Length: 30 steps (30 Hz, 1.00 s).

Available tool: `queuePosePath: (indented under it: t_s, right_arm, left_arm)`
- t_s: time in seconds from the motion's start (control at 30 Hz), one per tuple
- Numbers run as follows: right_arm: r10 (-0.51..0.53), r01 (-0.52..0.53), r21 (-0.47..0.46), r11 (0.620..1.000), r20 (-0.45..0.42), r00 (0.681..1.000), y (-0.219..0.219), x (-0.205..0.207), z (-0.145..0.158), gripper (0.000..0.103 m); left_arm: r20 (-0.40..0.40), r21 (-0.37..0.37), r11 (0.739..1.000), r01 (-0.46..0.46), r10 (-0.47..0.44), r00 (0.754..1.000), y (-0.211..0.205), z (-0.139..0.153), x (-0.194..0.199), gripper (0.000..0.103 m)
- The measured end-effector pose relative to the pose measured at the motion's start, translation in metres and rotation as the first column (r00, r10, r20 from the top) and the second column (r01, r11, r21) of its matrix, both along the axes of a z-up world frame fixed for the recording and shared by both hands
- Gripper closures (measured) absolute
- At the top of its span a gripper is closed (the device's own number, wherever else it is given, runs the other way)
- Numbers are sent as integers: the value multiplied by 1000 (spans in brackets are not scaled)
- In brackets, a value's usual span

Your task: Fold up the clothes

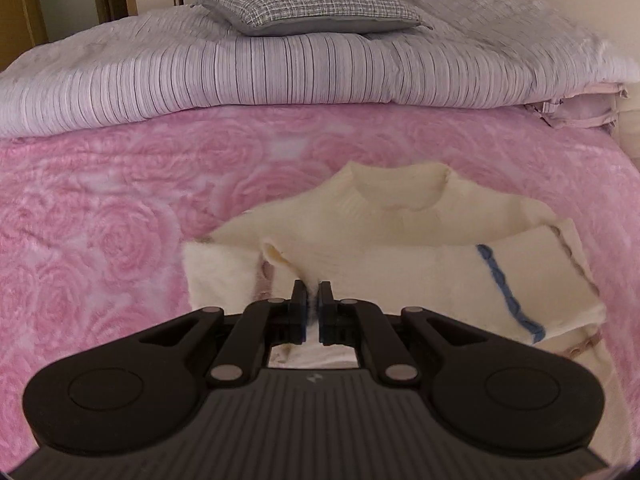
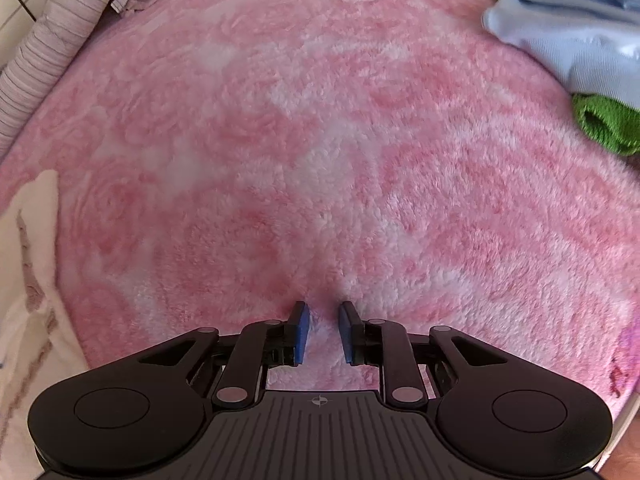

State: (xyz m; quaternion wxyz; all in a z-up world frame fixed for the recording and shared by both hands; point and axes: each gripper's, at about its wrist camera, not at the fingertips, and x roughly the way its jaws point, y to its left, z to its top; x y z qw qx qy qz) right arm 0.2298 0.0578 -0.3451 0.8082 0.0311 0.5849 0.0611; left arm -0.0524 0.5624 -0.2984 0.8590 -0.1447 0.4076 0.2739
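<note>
A cream sweater (image 1: 400,216) with a blue yarn stripe (image 1: 508,292) lies partly folded on the pink rose-patterned blanket (image 1: 120,208). My left gripper (image 1: 314,292) is shut on a lifted fold of the cream sweater, pinched between its fingertips. In the right wrist view, my right gripper (image 2: 322,312) is open just above the pink blanket (image 2: 320,140), with nothing between its fingers. An edge of the cream sweater (image 2: 28,272) shows at the far left of that view.
A striped folded duvet (image 1: 240,76) with a grey checked pillow (image 1: 308,4) lies across the head of the bed. A light blue garment (image 2: 576,36) and a green knit item (image 2: 608,124) sit at the upper right of the right wrist view.
</note>
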Motion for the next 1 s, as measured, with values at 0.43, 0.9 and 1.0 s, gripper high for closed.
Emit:
queuePosePath:
  t_s: [0.43, 0.9, 1.0]
  right_arm:
    - [99, -110, 155, 982, 79, 992, 63, -34, 8, 82]
    - [187, -225, 202, 953, 193, 963, 88, -111, 25, 82]
    - [225, -265, 196, 944, 204, 953, 90, -123, 11, 82]
  left_arm:
    - [-61, -103, 994, -46, 39, 997, 25, -72, -41, 96]
    - [-88, 60, 998, 9, -4, 996, 16, -38, -51, 87]
    - [-96, 98, 995, 32, -23, 995, 9, -50, -58, 89]
